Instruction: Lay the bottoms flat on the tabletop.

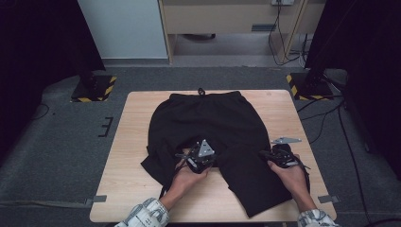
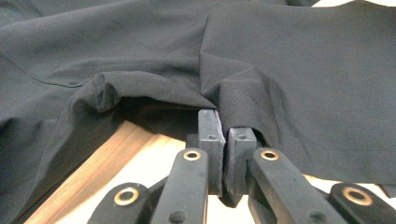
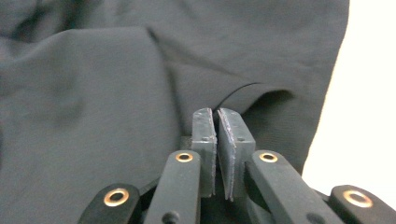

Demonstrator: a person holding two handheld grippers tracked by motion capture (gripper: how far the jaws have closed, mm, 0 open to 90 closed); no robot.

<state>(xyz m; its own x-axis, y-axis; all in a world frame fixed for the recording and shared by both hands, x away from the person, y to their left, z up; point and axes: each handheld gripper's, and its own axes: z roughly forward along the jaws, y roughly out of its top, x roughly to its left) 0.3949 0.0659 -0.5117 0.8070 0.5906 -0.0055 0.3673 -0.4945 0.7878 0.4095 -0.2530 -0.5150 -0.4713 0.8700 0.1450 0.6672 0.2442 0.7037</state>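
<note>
A pair of black shorts [image 1: 208,118] lies flat on the light wooden table [image 1: 137,156], waistband toward the far edge and both legs toward me. My left gripper [image 1: 191,153] sits where the two legs meet. In the left gripper view its jaws [image 2: 226,119] are shut on a raised fold of the shorts [image 2: 289,70], with bare table [image 2: 116,158] below. My right gripper [image 1: 270,153] rests at the outer edge of the right leg. In the right gripper view it [image 3: 217,112] is shut on the shorts [image 3: 93,93] beside the pale table [image 3: 369,116].
Two stand bases with yellow-black stripes [image 1: 92,88] [image 1: 309,85] sit on the grey floor beyond the far corners. Cables [image 1: 331,118] trail along the floor on the right. Bare table shows left of the shorts and along the near edge.
</note>
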